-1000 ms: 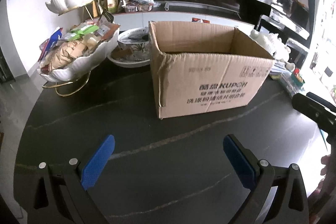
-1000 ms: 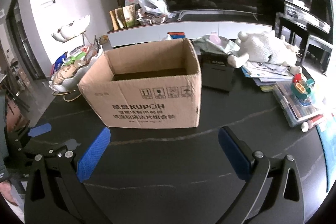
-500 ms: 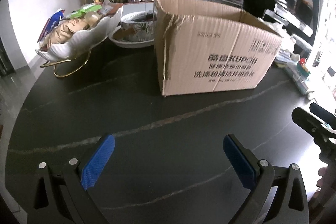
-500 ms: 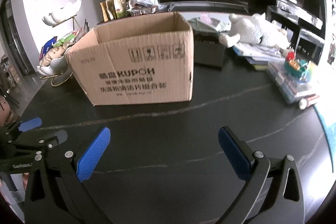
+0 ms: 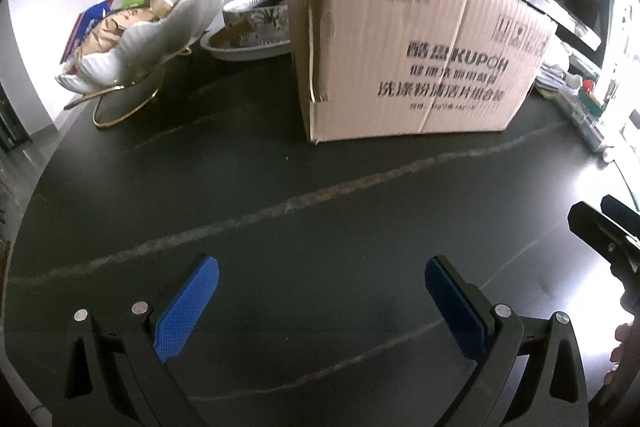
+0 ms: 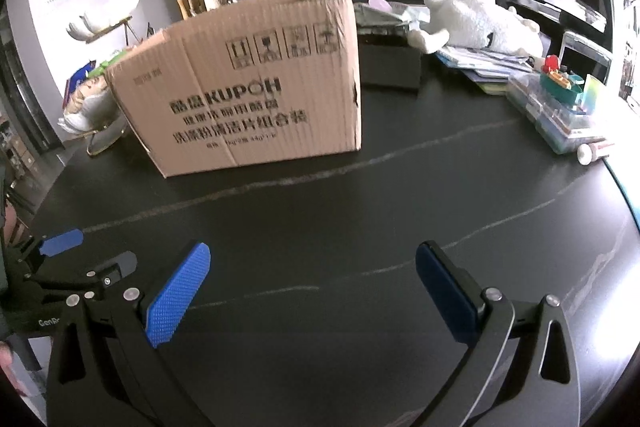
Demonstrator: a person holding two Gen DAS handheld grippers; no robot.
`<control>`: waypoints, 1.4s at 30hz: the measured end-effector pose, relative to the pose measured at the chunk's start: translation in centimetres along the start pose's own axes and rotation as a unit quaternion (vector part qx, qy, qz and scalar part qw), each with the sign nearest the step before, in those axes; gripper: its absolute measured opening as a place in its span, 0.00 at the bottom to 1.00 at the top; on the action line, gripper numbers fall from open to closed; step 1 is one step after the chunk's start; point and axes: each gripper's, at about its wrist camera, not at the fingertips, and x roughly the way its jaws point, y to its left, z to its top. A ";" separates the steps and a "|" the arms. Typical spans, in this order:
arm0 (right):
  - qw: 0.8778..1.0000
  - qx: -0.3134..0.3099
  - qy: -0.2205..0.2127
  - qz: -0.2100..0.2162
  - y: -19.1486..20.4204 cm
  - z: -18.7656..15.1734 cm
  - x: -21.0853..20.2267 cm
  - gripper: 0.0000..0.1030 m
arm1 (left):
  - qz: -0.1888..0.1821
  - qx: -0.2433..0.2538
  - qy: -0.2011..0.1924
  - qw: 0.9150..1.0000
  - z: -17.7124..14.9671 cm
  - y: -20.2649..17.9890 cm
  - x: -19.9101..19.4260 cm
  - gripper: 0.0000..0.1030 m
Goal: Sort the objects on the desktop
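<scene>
A brown cardboard box with black print stands on the dark table; its inside is hidden from both views. My left gripper hangs low over the bare tabletop in front of the box, open, nothing between its blue pads. My right gripper is likewise open and holds nothing, a little to the right of the box. Each gripper shows at the edge of the other's view. A white plush toy, papers and a clear case with a small toy lie at the right.
A white shell-shaped dish full of snacks on a gold stand sits left of the box, with a patterned bowl behind it. A black box stands behind the carton. A small tube lies near the right edge.
Both grippers have dropped lower and come nearer the box, so its opening is out of sight. Both stay open and hold nothing.
</scene>
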 end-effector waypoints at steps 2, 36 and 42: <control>1.000 -0.001 0.002 -0.003 -0.1 -0.2 0.3 0.99 | 0.002 -0.003 0.003 1.000 -0.2 0.1 0.4 0.99; 1.000 0.001 0.004 0.011 0.2 -0.4 0.3 0.99 | 0.010 -0.005 -0.032 0.999 0.9 -0.8 -2.2 0.99; 1.000 0.001 0.002 0.011 0.2 -0.3 -0.3 0.99 | 0.012 -0.011 -0.027 0.999 1.0 -0.4 -3.1 0.99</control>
